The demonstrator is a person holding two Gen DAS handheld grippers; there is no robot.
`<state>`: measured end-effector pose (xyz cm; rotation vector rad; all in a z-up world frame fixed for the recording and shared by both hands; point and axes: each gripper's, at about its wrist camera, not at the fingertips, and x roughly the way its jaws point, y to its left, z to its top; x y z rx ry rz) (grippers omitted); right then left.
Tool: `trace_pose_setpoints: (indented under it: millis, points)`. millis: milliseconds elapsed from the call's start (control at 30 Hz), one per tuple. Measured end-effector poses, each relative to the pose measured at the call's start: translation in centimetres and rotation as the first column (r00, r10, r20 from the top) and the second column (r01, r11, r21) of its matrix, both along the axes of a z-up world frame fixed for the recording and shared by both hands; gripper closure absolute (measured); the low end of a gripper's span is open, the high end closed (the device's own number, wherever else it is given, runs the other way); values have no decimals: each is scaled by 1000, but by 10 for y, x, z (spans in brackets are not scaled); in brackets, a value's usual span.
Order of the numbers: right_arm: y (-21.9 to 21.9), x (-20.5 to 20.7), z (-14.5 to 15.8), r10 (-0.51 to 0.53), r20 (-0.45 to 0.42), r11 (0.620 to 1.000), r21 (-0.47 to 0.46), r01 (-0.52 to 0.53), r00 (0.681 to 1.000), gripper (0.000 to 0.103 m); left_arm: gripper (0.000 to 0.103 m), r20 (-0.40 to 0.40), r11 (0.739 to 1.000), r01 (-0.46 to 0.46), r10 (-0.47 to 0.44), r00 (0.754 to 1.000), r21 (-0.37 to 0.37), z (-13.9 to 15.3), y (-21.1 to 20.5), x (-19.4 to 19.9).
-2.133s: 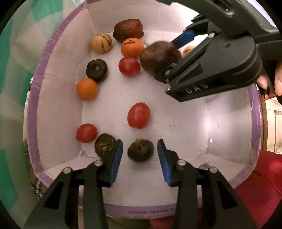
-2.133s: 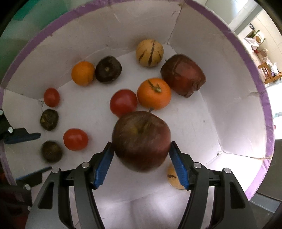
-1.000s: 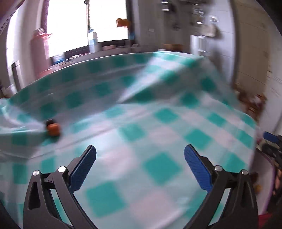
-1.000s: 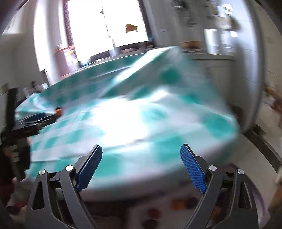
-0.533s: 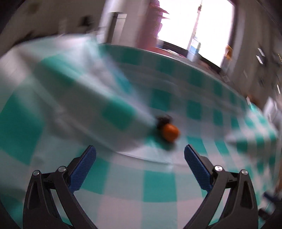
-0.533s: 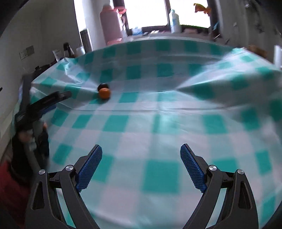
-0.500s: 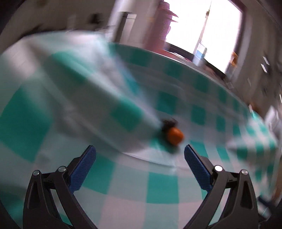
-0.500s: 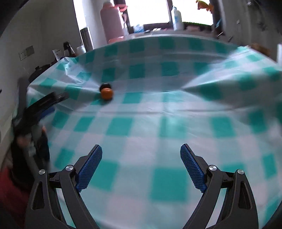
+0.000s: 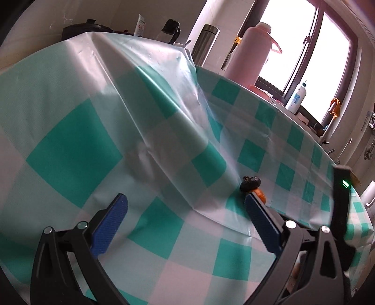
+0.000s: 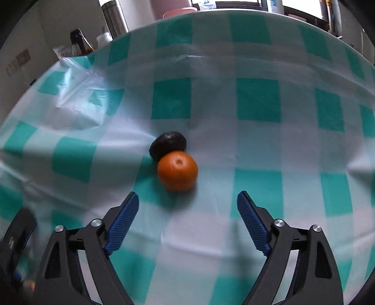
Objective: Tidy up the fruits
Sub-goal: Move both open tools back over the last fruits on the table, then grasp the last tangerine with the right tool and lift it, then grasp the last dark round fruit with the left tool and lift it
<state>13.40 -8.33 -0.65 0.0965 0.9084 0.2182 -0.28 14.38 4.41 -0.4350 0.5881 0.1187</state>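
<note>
Right claw (image 10: 187,212) sits wide open with nothing in it, its jaws having just closed in a bit, right above the orange fruit (image 10: 177,171). That fruit touches a dark fruit (image 10: 168,144) just behind it on the checkered bench (image 10: 257,131). Left claw (image 9: 185,219) gapes wide too, empty, off to the left.

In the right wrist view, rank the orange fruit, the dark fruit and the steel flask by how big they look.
1. Orange fruit, nearest the camera.
2. Dark fruit, partly hidden behind the orange one, so it is unsure.
3. Steel flask, far off and cut by the frame's top; its true size is unclear.
</note>
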Motion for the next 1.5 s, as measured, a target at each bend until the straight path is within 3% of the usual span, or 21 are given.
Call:
trace_pose_setpoints:
  millis: [200, 233, 267, 300, 500, 633, 733, 800, 933, 1100, 1267, 1467, 1500]
  points:
    - [12, 31, -13, 13, -26, 1000, -3, -13, 1000, 33, 3, -4, 1000, 0, 0, 1000, 16, 0, -3, 2]
    - [17, 32, -13, 34, -19, 999, -18, -34, 999, 38, 3, -6, 1000, -1, 1, 1000, 24, -1, -4, 2]
    - [19, 31, -13, 47, -14, 998, -31, -47, 999, 54, 3, -9, 1000, 0, 0, 1000, 32, -2, -5, 3]
    - [20, 28, -12, 51, -6, 998, -35, -51, 999, 61, 3, -13, 999, 2, -2, 1000, 36, -2, -6, 4]
    - [-13, -29, 4, 14, 113, 999, 40, -18, 994, 61, 3, -53, 996, 45, -41, 998, 78, -10, -19, 9]
    - [-61, -87, 17, -103, 182, 993, 67, 92, 978, 61, 3, -67, 983, 134, -126, 990, 127, -13, -39, 11]
    - [-103, -113, 22, -213, 214, 974, 124, 190, 953, 61, 2, -94, 954, 243, -229, 969, 176, -16, -63, 13]
    - [-125, -120, 25, -264, 231, 960, 156, 233, 936, 61, 2, -101, 929, 327, -314, 944, 173, -17, -77, 12]
    - [-159, -129, 9, -340, 193, 913, 304, 273, 921, 61, 3, -103, 909, 385, -373, 922, 158, -19, -87, 11]
    - [-150, -124, 12, -302, 210, 929, 283, 238, 930, 61, 3, -125, 902, 406, -390, 912, 149, -21, -97, 21]
    - [-148, -121, 8, -298, 188, 928, 285, 238, 936, 61, 3, -201, 891, 409, -372, 906, 194, -25, -125, 62]
    - [-146, -119, 7, -287, 178, 931, 282, 231, 941, 61, 28, -303, 891, 382, -303, 903, 247, -38, -152, 122]
    - [-146, -118, 7, -285, 176, 932, 283, 228, 942, 61, 36, -317, 892, 379, -295, 901, 246, -40, -154, 128]
